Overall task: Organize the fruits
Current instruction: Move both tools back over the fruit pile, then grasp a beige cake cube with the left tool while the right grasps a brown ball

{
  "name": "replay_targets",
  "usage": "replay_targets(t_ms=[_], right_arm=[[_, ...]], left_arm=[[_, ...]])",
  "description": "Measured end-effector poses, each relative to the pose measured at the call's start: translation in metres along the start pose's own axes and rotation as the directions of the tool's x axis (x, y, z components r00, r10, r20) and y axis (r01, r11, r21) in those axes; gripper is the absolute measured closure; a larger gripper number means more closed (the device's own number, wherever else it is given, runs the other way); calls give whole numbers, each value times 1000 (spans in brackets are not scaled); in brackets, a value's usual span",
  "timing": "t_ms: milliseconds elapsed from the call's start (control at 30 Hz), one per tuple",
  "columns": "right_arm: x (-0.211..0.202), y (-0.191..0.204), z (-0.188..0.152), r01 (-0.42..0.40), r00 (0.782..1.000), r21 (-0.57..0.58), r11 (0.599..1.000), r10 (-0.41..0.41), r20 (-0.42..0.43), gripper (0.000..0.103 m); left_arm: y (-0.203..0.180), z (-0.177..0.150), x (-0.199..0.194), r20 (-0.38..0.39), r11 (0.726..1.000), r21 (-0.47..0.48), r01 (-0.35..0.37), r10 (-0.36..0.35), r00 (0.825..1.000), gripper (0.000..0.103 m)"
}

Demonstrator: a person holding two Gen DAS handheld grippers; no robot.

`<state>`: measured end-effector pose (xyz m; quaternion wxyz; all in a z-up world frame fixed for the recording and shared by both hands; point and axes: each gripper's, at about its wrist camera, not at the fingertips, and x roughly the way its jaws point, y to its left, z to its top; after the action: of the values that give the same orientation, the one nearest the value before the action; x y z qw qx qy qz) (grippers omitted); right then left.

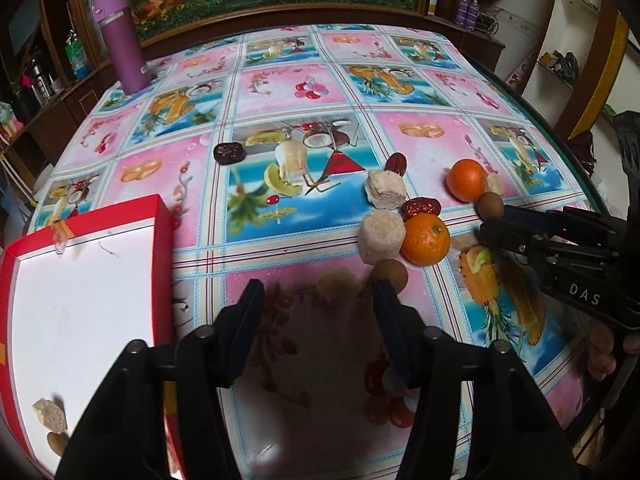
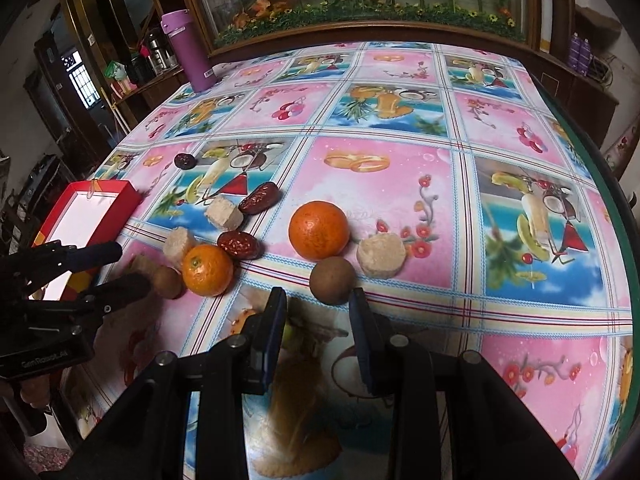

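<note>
Two oranges [image 2: 319, 230] [image 2: 207, 270], red dates [image 2: 239, 244], beige cakes [image 2: 381, 254] and small brown fruits lie scattered on the patterned tablecloth. In the right wrist view my right gripper [image 2: 318, 300] stands open with a narrow gap; a brown fruit [image 2: 332, 280] sits just beyond its fingertips, untouched. My left gripper [image 1: 318, 286] is open over the cloth, a small beige chunk [image 1: 336, 288] lying just ahead between its tips and another brown fruit [image 1: 390, 274] beside its right finger. The red box [image 1: 160, 216] at the left holds a beige chunk [image 1: 50, 416] and a brown fruit [image 1: 56, 442].
A purple bottle [image 1: 122, 48] stands at the table's far left corner. A dark round cookie [image 1: 229, 153] lies alone near the middle. A wooden cabinet with a flower picture runs behind the table. The table's green edge [image 2: 600, 184] curves along the right.
</note>
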<state>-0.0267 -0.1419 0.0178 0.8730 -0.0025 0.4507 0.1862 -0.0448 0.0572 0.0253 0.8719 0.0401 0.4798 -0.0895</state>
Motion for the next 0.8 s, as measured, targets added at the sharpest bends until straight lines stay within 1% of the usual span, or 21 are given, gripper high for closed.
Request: replay_targets(t_ms=[167, 233, 433, 533, 600, 667, 800], right_arm=[[2, 1, 2, 4, 1000, -7, 1000, -4, 2, 71], [2, 1, 3, 5, 1000, -7, 1000, -5, 5, 72], [5, -2, 7, 11, 1000, 11, 1000, -11, 13, 71], [6, 0, 8, 24, 1000, 3, 1000, -24, 15, 72], [7, -1, 8, 38, 999, 3, 999, -38, 18, 82], [7, -3, 9, 32, 999, 15, 999, -33, 19, 82], [5, -5, 8, 27, 999, 27, 999, -28, 21, 82]], left_arm=[[2, 1, 9, -15, 1000, -8, 24, -24, 1000, 57], [3, 1, 11, -19, 999, -12, 34, -35, 999, 65], [6, 1, 12, -20, 998, -25, 63, -64, 998, 66], [6, -1, 11, -15, 998, -23, 66, -66, 998, 67], [6, 0, 11, -11, 998, -24, 65, -65, 998, 69], [7, 0, 11, -7, 997, -37, 75, -75, 997, 77], [7, 0, 11, -6, 996, -36, 86, -86, 996, 78]])
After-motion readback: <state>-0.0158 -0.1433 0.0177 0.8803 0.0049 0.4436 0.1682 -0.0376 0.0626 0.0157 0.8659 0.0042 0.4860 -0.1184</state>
